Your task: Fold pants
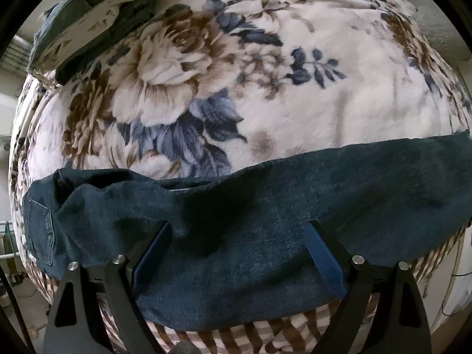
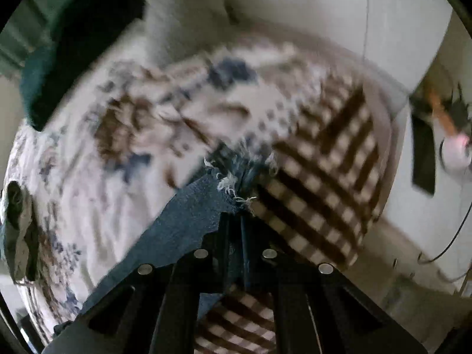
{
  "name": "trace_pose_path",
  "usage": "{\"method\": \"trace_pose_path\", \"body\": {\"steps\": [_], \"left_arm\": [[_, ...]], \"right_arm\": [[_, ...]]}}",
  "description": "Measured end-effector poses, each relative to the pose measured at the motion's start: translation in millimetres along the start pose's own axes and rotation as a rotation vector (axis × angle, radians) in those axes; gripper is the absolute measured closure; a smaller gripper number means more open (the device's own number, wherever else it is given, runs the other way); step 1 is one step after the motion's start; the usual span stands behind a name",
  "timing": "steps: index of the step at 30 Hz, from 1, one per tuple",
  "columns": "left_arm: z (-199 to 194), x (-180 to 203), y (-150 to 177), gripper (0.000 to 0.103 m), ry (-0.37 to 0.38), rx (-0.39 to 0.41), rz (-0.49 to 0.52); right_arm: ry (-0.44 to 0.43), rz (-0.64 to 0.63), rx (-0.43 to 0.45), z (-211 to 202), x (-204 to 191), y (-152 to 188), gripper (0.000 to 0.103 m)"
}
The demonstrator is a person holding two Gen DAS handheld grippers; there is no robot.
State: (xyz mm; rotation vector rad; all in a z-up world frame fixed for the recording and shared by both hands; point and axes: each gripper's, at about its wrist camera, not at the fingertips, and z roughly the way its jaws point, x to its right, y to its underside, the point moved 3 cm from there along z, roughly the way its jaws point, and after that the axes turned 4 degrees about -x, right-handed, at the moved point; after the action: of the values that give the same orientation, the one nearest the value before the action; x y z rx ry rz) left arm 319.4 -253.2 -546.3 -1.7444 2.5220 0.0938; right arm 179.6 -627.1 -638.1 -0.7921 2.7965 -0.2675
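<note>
Dark blue denim pants (image 1: 265, 200) lie stretched in a long band across the near edge of a floral bed blanket (image 1: 309, 88), with a back pocket (image 1: 39, 233) at the far left. My left gripper (image 1: 239, 230) is open, its blue-padded fingers (image 1: 153, 250) spread over the middle of the pants. In the blurred right wrist view, my right gripper (image 2: 236, 218) is shut on the frayed hem (image 2: 236, 177) of a pant leg (image 2: 188, 215) and holds it above the blanket (image 2: 88, 177).
A pile of folded clothes (image 1: 97, 8) sits at the blanket's far left corner. The blanket's brown checked border (image 2: 324, 177) hangs over the bed edge. A dark cushion or garment (image 2: 73, 44) lies at the far left. Cables and a wall are on the right.
</note>
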Motion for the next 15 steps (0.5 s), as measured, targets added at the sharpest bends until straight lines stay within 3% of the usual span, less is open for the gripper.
{"method": "trace_pose_path", "body": {"steps": [4, 10, 12, 14, 15], "left_arm": [[-1, 3, -1, 0.012, 0.008, -0.005, -0.003], [2, 9, 14, 0.012, 0.015, -0.015, -0.010], [-1, 4, 19, 0.012, 0.020, -0.004, -0.022], [-5, -11, 23, 0.012, 0.026, 0.014, -0.046], [-8, -21, 26, 0.012, 0.035, 0.023, -0.067]], "right_arm": [[-0.001, -0.023, 0.078, -18, -1, -17, 0.096], [0.054, -0.006, -0.109, 57, 24, -24, 0.096], [0.075, 0.019, -0.203, 77, 33, -17, 0.081], [0.054, 0.073, -0.235, 74, 37, -10, 0.026], [0.036, 0.081, -0.228, 65, 33, -7, 0.021]]}}
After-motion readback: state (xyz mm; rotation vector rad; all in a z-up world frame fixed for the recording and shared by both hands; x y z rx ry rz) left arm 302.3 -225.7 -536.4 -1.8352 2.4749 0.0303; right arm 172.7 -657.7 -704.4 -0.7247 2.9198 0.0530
